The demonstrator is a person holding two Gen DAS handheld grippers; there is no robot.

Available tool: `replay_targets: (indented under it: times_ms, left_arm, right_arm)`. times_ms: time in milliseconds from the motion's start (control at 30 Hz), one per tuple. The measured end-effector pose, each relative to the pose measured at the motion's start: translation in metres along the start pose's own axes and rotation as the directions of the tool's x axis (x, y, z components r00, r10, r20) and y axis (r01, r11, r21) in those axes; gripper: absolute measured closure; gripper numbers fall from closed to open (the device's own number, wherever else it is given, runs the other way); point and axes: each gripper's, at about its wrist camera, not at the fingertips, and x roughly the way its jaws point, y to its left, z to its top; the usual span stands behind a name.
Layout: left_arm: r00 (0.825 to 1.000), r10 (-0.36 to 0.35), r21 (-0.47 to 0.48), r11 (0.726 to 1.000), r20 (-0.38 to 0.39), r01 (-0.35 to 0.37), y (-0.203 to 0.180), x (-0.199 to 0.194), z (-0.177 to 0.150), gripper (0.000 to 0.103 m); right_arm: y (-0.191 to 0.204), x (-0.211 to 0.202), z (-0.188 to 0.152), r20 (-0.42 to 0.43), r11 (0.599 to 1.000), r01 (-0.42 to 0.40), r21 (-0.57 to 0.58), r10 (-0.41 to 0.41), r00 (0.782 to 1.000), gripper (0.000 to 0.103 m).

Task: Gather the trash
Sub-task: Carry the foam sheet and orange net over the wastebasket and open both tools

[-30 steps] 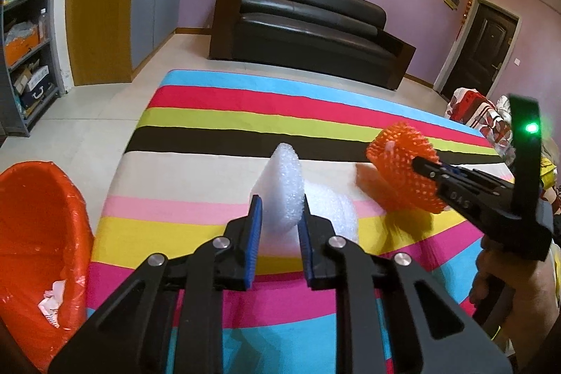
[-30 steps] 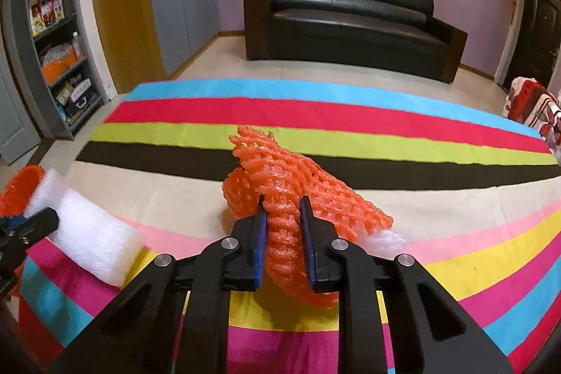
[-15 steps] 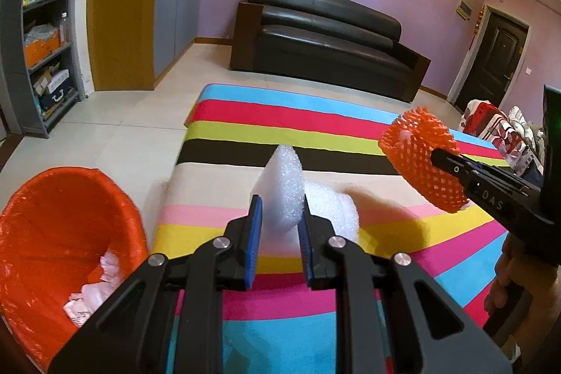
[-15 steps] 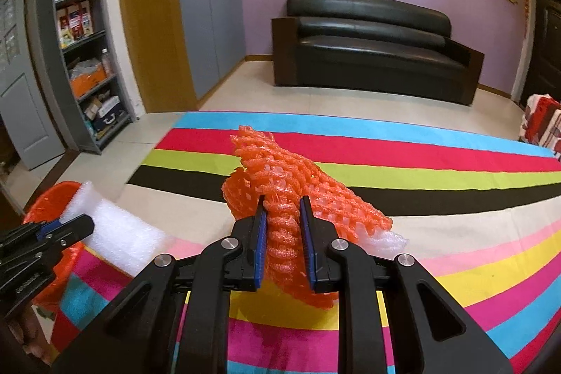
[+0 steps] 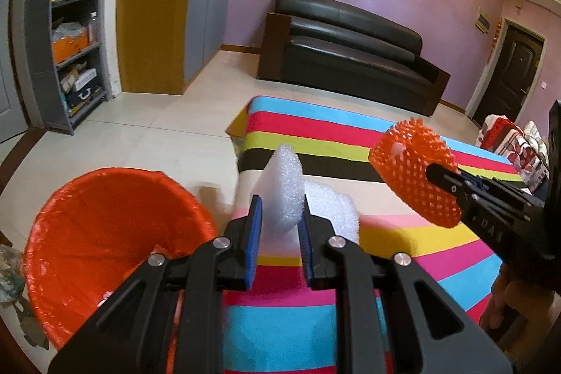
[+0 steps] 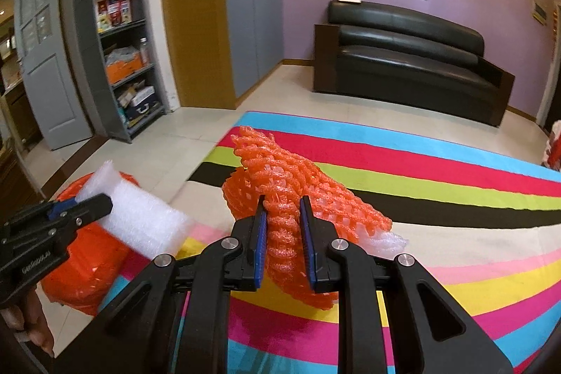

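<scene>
Striped multicolour cloth-covered table [image 5: 403, 244] lay below. Left gripper [image 5: 279, 226] clamped white foam block [image 5: 284, 191]; right gripper [image 6: 282, 233] clamped orange foam net sleeve [image 6: 291, 195]. Step: carry. Next req.: centre over orange-lined round bin [image 5: 105, 233], release both.

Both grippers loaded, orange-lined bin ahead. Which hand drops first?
Left, probably. The left gripper with the white foam block sits right beside the orange-lined bin; the right gripper with the orange foam net is farther off over the striped cloth.
</scene>
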Motion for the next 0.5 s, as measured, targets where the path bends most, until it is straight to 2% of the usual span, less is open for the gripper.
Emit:
replay_targets:
  times_ms: [500]
  left_arm:
    - [0.994, 0.102, -0.064, 0.993, 0.027, -0.100, 0.073, -0.045, -0.003, 0.084]
  right_arm:
    - [0.075, -0.003, -0.001, -0.005, 0.993, -0.099, -0.067, 0.099, 0.995, 0.083]
